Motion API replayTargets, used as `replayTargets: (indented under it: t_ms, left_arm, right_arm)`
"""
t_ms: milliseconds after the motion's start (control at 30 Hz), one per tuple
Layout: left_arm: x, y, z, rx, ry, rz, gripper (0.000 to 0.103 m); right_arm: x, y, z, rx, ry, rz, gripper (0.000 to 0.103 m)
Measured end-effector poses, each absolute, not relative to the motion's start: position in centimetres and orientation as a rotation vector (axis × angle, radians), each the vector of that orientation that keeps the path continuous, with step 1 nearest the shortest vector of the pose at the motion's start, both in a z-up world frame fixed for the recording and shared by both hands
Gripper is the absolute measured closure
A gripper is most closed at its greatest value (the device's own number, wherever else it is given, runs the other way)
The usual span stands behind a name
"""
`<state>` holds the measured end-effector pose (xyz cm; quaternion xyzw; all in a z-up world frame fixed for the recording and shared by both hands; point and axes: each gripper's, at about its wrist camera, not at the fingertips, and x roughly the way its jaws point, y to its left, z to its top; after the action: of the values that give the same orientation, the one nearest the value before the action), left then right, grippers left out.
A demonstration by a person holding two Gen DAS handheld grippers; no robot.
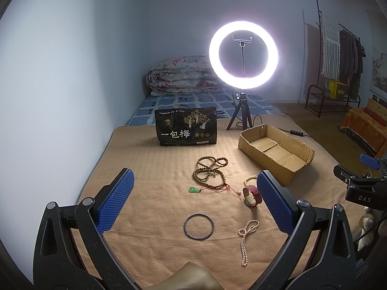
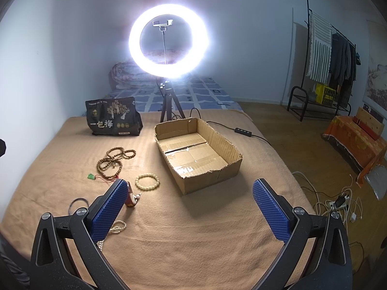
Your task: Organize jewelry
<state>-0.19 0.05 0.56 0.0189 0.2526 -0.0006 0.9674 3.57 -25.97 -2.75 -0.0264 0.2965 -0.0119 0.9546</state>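
Note:
Jewelry lies on a tan blanket (image 1: 154, 193). A brown wooden bead necklace (image 1: 210, 172) lies mid-blanket, with a green pendant on a red cord (image 1: 193, 189) beside it. A red-strapped watch (image 1: 252, 194), a cream bead bracelet (image 2: 147, 181), a dark bangle (image 1: 198, 226) and a pearl strand (image 1: 246, 236) lie nearer. An empty cardboard box (image 2: 198, 149) stands to the right. My left gripper (image 1: 193, 198) is open above the bangle. My right gripper (image 2: 191, 207) is open and empty, in front of the box; it also shows in the left wrist view (image 1: 362, 183).
A black snack bag (image 1: 186, 126) stands at the back. A lit ring light on a tripod (image 1: 243, 55) stands behind the box, its cable running right. A folded quilt (image 1: 183, 75) lies on the bed. Cables and a power strip (image 2: 338, 203) lie on the floor at right.

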Motion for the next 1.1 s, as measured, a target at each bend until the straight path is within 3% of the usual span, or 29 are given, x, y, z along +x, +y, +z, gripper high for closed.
replayTargets:
  t_ms: [1100]
  left_arm:
    - [1.7,1.6,-1.5,0.033,0.591,0.031,0.000]
  right_arm:
    - [4.1,-25.5,-3.0,-0.056,0.623,-0.014,0.001]
